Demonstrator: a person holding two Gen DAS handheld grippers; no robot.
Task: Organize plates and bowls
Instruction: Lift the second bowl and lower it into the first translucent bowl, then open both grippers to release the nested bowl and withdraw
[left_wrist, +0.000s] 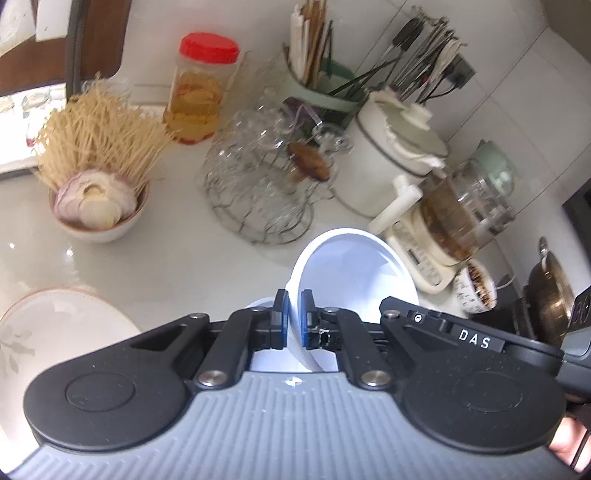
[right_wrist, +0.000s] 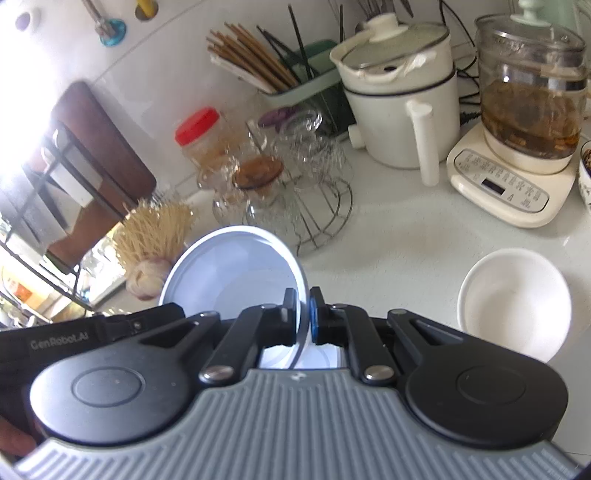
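Observation:
Both grippers are shut on the rim of one white bowl, held tilted above the counter. In the left wrist view my left gripper pinches the bowl's left rim. In the right wrist view my right gripper pinches the bowl's right rim, and the left gripper's black body shows at the left. An empty white bowl stands on the counter to the right. A flower-patterned plate lies at the lower left. A bowl of garlic and onion stands at the left.
Behind stand a wire rack of glass cups, a red-lidded jar, a chopstick holder, a white electric pot, a glass kettle on its base and dry noodles. A brass pan is at the right.

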